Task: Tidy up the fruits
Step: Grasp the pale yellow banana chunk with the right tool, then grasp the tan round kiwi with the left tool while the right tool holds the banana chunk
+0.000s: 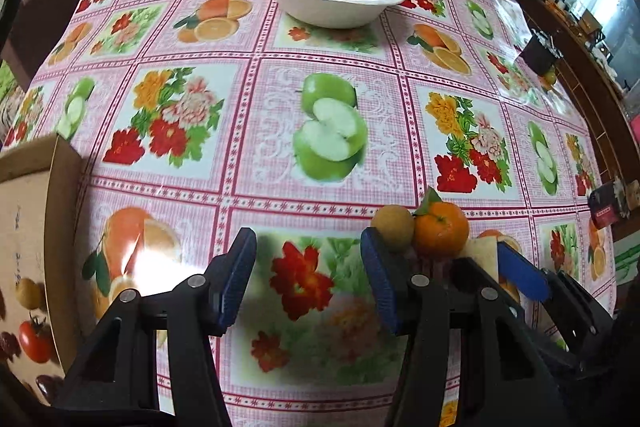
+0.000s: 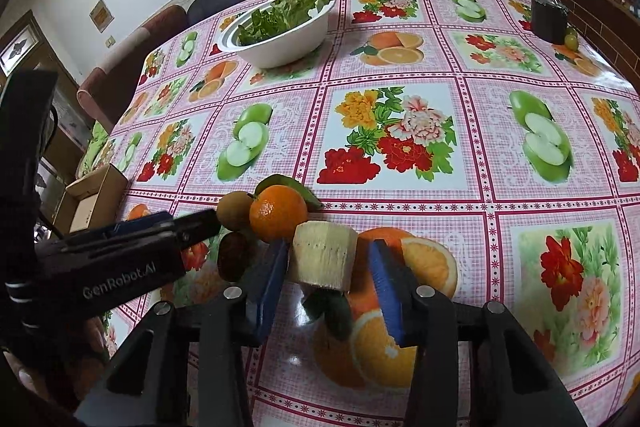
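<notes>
Jaws of right gripper (image 2: 328,291) straddle pale chunk (image 2: 323,257), contact unclear; left gripper (image 1: 308,279) spread, empty.

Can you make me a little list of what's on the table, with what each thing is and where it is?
Table cover: pink tablecloth printed with fruit and flowers
Bowl: white bowl of green leaves, at the far side
Real fruit: orange with leaf touching a small brown fruit; a dark fruit in front of them
Pale chunk: cut pale piece, between the fingers of the right tool
Left tool: open, nothing between its fingers
Box: cardboard box at the table's left edge
</notes>
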The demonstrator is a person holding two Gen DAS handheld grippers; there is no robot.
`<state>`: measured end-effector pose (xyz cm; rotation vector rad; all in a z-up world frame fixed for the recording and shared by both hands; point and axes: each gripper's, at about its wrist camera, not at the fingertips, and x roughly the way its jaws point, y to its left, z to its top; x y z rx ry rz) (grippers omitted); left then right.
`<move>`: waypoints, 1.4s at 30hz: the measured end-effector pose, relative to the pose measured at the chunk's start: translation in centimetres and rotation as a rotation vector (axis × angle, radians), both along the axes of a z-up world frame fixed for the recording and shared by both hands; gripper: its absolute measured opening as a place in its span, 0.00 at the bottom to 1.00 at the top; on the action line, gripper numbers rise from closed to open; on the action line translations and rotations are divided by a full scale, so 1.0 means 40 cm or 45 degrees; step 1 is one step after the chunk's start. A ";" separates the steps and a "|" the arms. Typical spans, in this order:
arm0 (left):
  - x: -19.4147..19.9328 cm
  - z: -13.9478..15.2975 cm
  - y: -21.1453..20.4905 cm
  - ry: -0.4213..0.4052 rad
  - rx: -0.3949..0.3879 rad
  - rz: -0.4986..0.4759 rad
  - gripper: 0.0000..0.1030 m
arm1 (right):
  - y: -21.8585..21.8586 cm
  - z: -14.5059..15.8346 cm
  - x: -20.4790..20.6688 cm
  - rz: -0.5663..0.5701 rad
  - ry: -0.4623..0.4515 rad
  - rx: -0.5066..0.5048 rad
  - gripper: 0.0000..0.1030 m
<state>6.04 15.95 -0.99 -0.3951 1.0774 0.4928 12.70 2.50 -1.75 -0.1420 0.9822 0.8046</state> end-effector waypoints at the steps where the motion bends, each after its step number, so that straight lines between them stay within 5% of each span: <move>1: 0.007 -0.003 0.000 0.006 -0.003 -0.004 0.51 | 0.001 -0.001 0.000 0.002 -0.002 0.000 0.44; 14: 0.070 -0.005 -0.019 -0.003 -0.061 -0.106 0.51 | 0.007 0.000 -0.012 0.034 -0.027 -0.009 0.35; 21: 0.089 0.000 -0.029 -0.036 -0.096 -0.158 0.51 | -0.080 0.031 -0.014 -0.031 -0.002 0.057 0.35; 26: 0.128 -0.002 -0.035 -0.032 -0.074 -0.143 0.51 | -0.123 0.032 -0.018 -0.062 0.019 0.069 0.35; 35: 0.173 0.012 -0.018 -0.092 -0.226 -0.108 0.51 | -0.134 0.038 -0.027 -0.054 0.031 0.084 0.35; 42: 0.229 0.011 -0.050 -0.067 -0.220 -0.113 0.51 | -0.137 0.041 -0.036 -0.044 0.038 0.101 0.35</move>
